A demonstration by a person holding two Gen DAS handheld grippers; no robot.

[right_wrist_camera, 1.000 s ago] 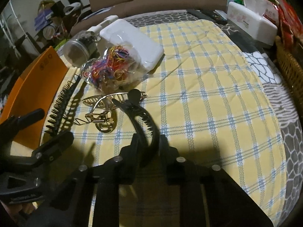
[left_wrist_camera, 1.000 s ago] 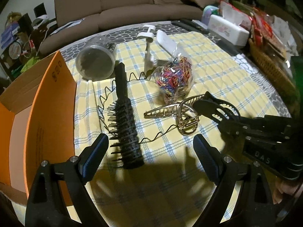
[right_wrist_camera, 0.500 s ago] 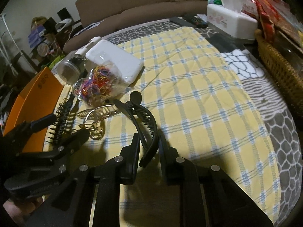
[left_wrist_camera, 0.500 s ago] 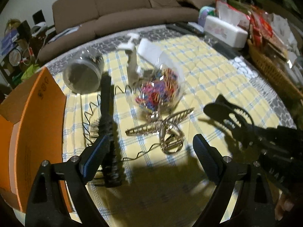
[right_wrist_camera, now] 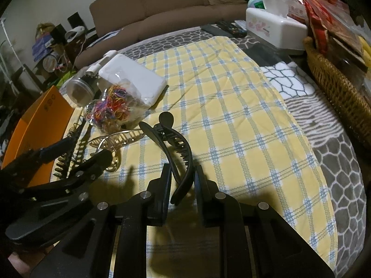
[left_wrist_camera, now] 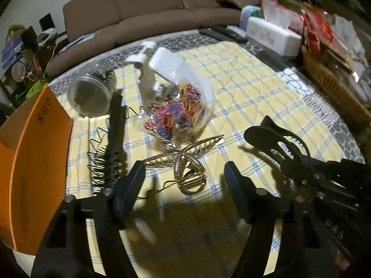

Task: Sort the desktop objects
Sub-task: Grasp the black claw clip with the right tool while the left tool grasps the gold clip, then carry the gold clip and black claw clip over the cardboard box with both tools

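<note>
Closing around the light, stiff, snag-prone gold hair claw [left_wrist_camera: 185, 164], the left gripper [left_wrist_camera: 184, 176] is not yet gripping its looped middle, while the right gripper [right_wrist_camera: 180, 180] clamps the black banana clip [right_wrist_camera: 172, 148].

Two hair claws: gold [left_wrist_camera: 185, 162], black [right_wrist_camera: 172, 148]; one hairbrush [left_wrist_camera: 113, 139]; two jars [left_wrist_camera: 92, 95] [left_wrist_camera: 178, 115].

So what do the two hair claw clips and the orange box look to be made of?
Black claw clip, held in the right hand-held gripper: matte, dull and even, probably plastic. Gold claw clip: shiny with bright glints, metal or metallic-coated plastic; I cannot tell which. Orange box: flat matte panels with a folded flap, likely cardboard.
</note>
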